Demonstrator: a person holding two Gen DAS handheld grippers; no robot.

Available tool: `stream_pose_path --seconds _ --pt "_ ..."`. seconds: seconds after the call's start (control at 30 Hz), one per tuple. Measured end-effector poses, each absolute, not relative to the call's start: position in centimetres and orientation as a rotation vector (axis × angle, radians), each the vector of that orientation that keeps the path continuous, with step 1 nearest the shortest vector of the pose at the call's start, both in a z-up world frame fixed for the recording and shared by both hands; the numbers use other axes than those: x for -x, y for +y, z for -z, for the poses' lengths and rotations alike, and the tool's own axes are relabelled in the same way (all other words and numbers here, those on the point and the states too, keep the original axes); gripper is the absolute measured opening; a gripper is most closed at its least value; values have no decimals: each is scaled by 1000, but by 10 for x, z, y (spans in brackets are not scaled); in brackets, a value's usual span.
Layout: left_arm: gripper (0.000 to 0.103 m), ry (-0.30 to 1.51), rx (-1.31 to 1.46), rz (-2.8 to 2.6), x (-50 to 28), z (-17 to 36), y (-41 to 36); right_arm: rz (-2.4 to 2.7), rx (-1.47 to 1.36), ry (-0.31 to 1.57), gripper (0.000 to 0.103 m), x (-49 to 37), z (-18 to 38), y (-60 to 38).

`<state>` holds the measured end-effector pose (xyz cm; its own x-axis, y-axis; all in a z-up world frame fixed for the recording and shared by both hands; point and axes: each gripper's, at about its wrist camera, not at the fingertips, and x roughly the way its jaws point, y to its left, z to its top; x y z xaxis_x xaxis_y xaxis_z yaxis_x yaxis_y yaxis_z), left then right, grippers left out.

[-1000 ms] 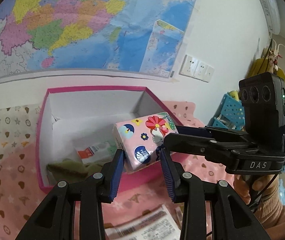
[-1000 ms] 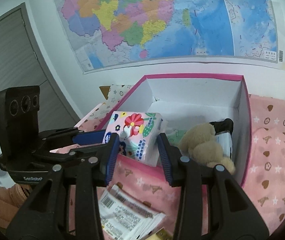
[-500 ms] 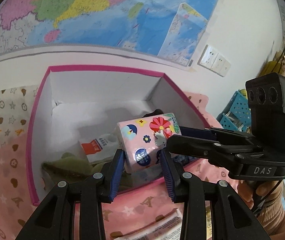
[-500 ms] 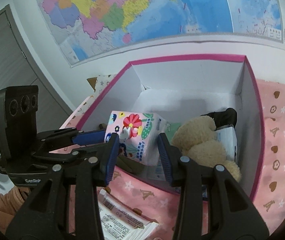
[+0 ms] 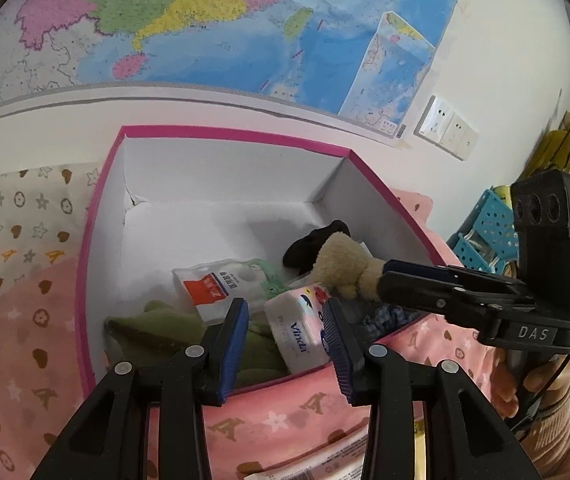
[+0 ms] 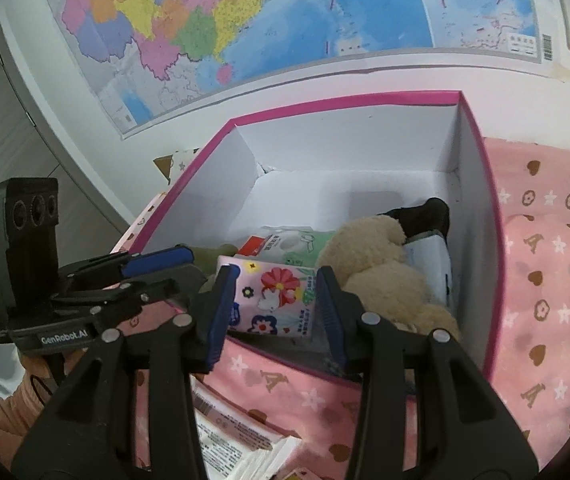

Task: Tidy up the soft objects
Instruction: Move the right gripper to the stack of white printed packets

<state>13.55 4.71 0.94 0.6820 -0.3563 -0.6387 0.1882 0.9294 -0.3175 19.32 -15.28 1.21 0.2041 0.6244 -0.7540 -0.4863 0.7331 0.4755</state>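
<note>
Pink patterned bedding [image 6: 557, 292] carries the pink-rimmed box [image 6: 481, 208]. Both grippers' fingers flank the tissue pack [image 6: 275, 300] lying inside, left gripper [image 5: 285, 334] loosely and right gripper [image 6: 275, 306] close, though whether either actually grips it I cannot tell.

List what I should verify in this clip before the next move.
1. Tissue pack inside box: ok, it sits below the pink rim.
2. Left tongs clear of the pack: ok, a gap shows at one pad.
3. Right tongs released: cannot tell, the pack fills their gap.
4. Plush toy in box: ok, beside the pack.
5. Everything boxed: not ok, loose packets lie outside on the cloth.
</note>
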Motion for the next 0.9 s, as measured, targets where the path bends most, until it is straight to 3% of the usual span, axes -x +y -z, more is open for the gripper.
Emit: stream_pose_path --seconds 0.43,0.9 --pt "56 667 201 353 -72 -24 53 -912 -184 1049 51 -133 -50 -184" --pt "57 855 272 372 -20 39 59 -964 -188 1286 51 -56 3 -188"
